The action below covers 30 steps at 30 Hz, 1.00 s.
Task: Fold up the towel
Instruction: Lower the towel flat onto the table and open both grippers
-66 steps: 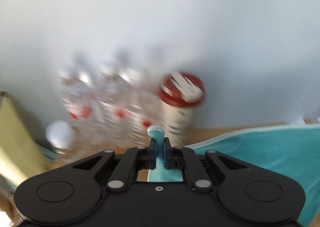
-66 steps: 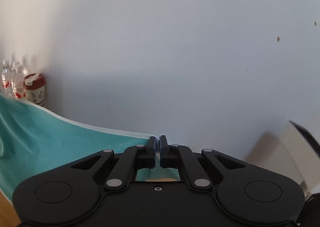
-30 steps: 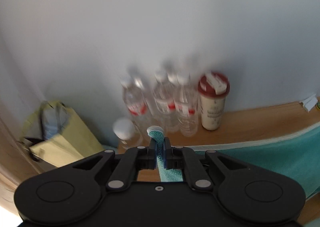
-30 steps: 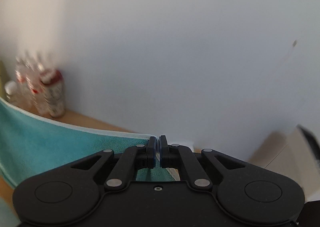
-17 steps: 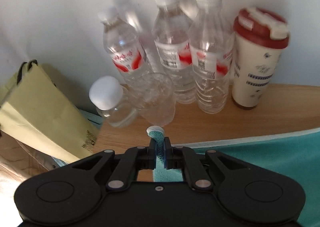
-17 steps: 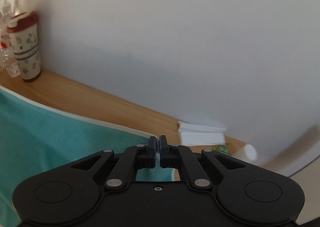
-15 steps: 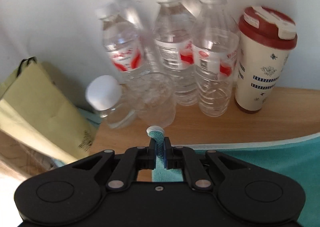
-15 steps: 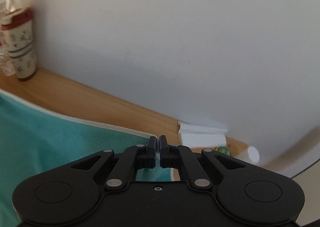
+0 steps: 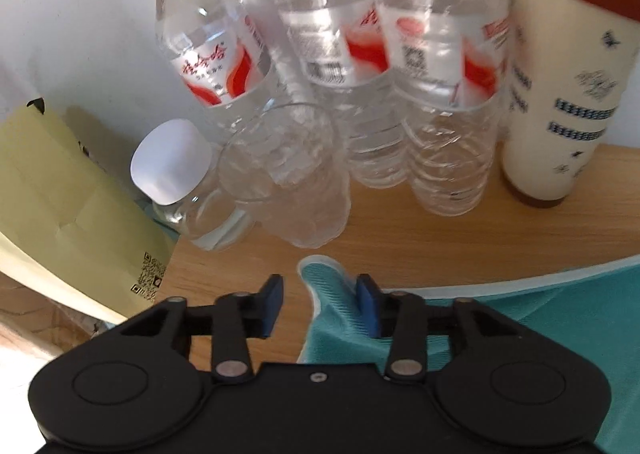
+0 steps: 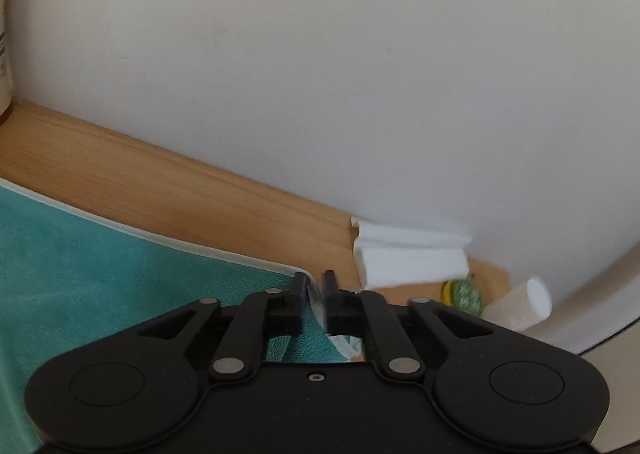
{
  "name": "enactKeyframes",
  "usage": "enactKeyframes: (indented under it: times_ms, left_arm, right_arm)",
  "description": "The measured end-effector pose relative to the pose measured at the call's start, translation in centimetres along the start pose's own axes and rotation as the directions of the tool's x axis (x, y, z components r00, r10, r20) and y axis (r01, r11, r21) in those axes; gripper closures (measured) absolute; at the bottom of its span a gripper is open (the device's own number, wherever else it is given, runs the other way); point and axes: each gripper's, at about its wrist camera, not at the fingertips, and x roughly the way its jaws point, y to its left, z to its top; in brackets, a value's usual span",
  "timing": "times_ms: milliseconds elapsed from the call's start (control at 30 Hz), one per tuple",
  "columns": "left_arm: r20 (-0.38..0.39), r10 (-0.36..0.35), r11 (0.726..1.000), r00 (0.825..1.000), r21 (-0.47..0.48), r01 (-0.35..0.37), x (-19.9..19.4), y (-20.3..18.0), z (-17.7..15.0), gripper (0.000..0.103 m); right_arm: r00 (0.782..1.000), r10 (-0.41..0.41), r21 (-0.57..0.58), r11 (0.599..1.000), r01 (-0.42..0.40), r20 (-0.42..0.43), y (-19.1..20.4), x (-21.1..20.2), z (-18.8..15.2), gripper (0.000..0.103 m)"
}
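Teal towel (image 9: 520,318) flat on wooden table (image 9: 420,242), near water bottles (image 9: 332,53). Left gripper (image 9: 320,304) spread wide, towel corner against one blue pad. Right gripper (image 10: 316,304) narrowly parted around towel's other corner (image 10: 308,286).

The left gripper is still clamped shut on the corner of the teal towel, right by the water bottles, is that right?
Not quite. In the left wrist view the left gripper is open, its blue pads spread apart, with the teal towel corner loose between them. It is right by the water bottles.
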Motion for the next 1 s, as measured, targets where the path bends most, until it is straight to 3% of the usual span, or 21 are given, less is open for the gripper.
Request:
enactKeyframes:
  times_ms: [67,100,267,433,567,633,800,1000]
  left_arm:
    - [-0.009,-0.007,1.0,1.0,-0.009,0.006,0.0,0.4,0.3,0.046]
    - [-0.009,-0.003,1.0,1.0,-0.01,0.003,0.1,0.6,0.4,0.034]
    - [-0.038,-0.011,1.0,0.999,0.005,0.011,-1.9,2.7,-0.6,0.027]
    - [-0.056,-0.052,0.999,0.997,-0.012,0.052,-4.4,4.5,-3.5,0.015]
    - [-0.128,-0.089,0.996,0.988,-0.009,0.089,-5.6,4.9,-7.4,0.015]
    - [-0.177,-0.14,0.99,0.974,-0.019,0.139,-6.3,5.1,-9.2,0.015]
    - [-0.228,-0.176,0.984,0.958,-0.03,0.173,-6.9,4.5,-12.4,0.015]
    - [-0.251,-0.205,0.979,0.946,-0.043,0.201,-6.4,3.1,-13.5,0.015]
  right_arm:
    - [1.0,0.002,0.045,0.999,-0.003,0.021,-1.4,-1.0,0.3,0.055]
    - [0.999,0.006,0.07,0.998,-0.009,0.039,-2.3,-1.7,0.4,0.055]
    - [0.995,0.002,0.146,0.989,-0.017,0.1,-7.6,-7.2,-0.3,0.055]
    - [0.998,0.05,0.233,0.971,-0.055,0.027,-11.0,-10.6,-4.6,0.055]
    - [0.993,0.094,0.31,0.948,-0.067,-0.074,-11.7,-12.4,-10.3,0.055]
    - [0.982,0.136,0.362,0.929,-0.081,-0.13,-11.1,-13.0,-13.9,0.058]
    - [0.963,0.214,0.449,0.885,-0.121,-0.162,-9.6,-13.0,-18.0,0.058]
    - [0.955,0.231,0.465,0.877,-0.122,-0.184,-8.4,-10.5,-19.8,0.058]
